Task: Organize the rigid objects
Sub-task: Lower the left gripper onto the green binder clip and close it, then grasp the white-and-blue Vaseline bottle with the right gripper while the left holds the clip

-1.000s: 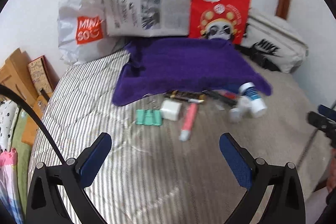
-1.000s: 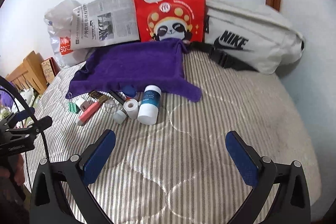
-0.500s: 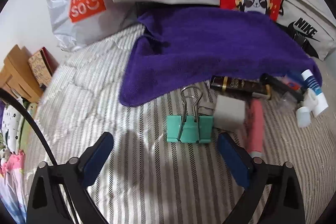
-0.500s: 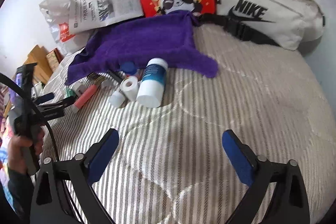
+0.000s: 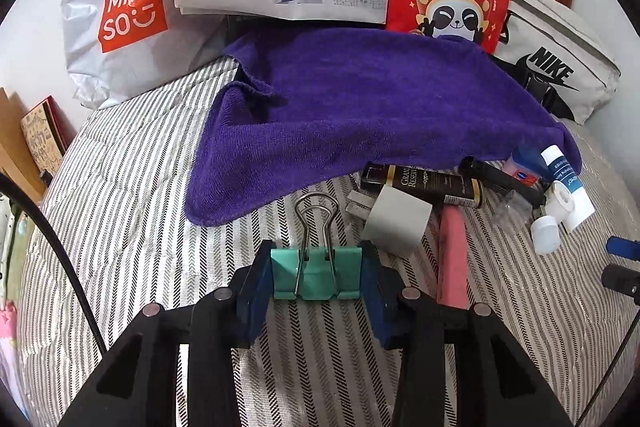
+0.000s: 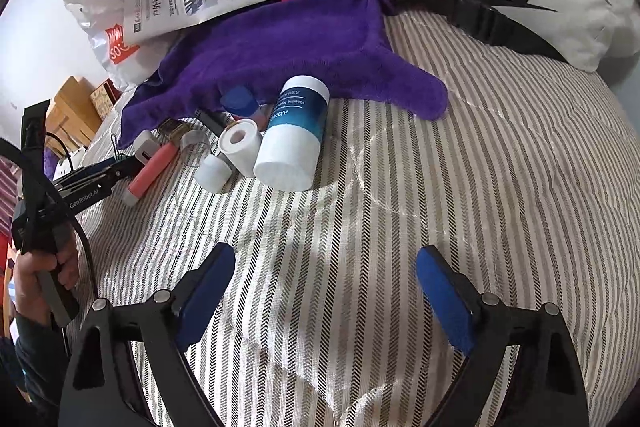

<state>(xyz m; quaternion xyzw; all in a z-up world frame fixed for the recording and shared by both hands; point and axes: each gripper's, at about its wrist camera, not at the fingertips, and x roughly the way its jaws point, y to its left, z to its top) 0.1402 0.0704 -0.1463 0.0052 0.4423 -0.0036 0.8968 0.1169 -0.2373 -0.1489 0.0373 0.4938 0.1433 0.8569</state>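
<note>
A striped quilt (image 5: 132,187) covers a bed set against a white wall, with a purple towel (image 5: 360,107) and bags at its head. The left gripper (image 5: 316,277) is closing on a green clip (image 5: 316,275), its pads touching both ends. The right gripper (image 6: 324,287) hangs wide, narrowing slightly over bare quilt, well short of the bottle (image 6: 294,135). Only the right view shows the hand (image 6: 44,275) holding the left gripper.
</note>
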